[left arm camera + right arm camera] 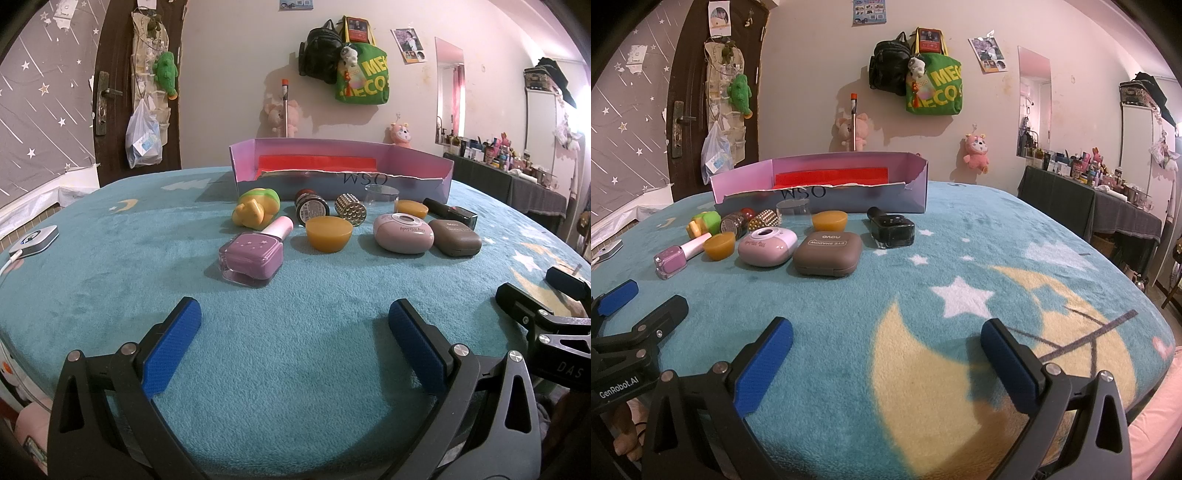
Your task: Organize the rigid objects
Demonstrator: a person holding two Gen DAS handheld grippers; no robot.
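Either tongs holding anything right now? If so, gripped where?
Nothing held. The left tongs and right tongs are both open over bare blanket, short of the purple nail polish and the other items.

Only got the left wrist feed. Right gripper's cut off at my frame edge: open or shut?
Observer: Open. The right gripper has its fingers spread above the blanket, with nothing between them.
Operator: Black thing behind the brown case?
Observer: A black nail polish bottle, lying on its side with the cap towards the box.
Operator: What is the brown case?
Observer: The lid of the brown case reads EYE SHADOW.
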